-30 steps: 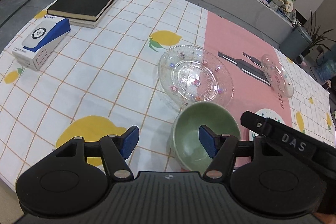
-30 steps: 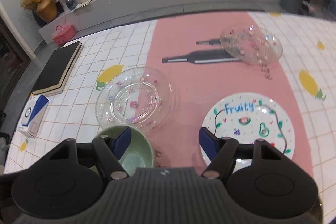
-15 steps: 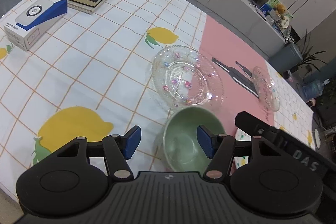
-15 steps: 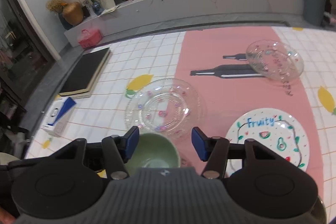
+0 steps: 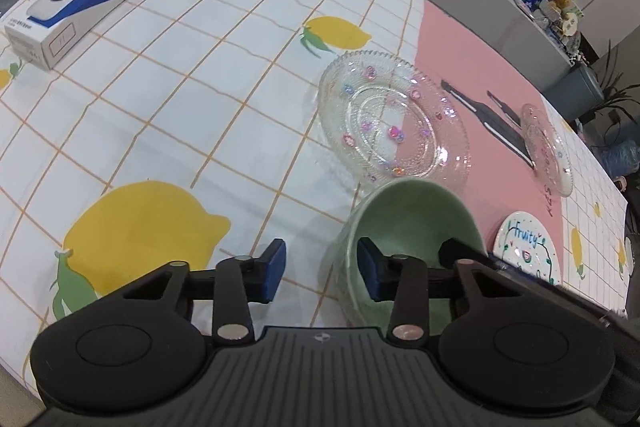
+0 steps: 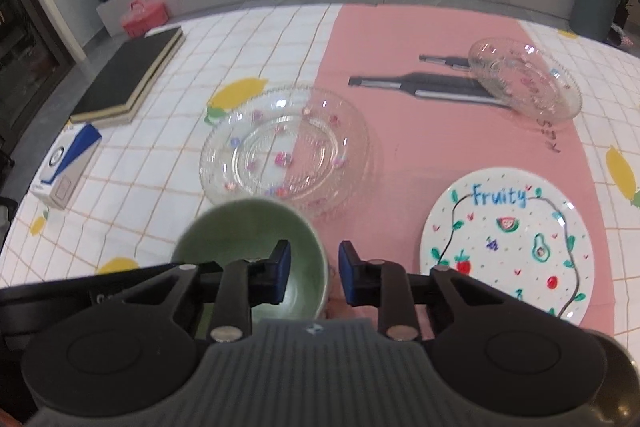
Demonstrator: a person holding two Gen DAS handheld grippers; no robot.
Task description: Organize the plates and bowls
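Glazed green ceramic, the bowl (image 5: pixel 404 239) sits at the near edge of the table, just in front of the large clear glass plate (image 5: pixel 394 121), with the white "Fruity" plate (image 6: pixel 508 243) to its right and a small glass dish (image 6: pixel 524 83) farther back on the pink runner. Whether the bowl's far rim touches the glass plate cannot be told.

By its look the bowl is stiff, fairly heavy for its size, smooth enough to slip and breakable, so the rim wall is the sensible place to take hold, 1 finger inside and 1 outside.

That is how both tools stand. The left gripper (image 5: pixel 320 273) straddles the bowl's left wall, its jaws closing, with a gap showing between the outer pad and the wall, so it has no grip yet. The right gripper (image 6: pixel 314 277) straddles the right wall, jaws also closing and much nearer together; whether its pads already pinch the rim cannot be told from here.

With 2 opposed rim grips, an even squeeze and a level lift would probably keep the glaze from sliding and spare the glass plate a knock.
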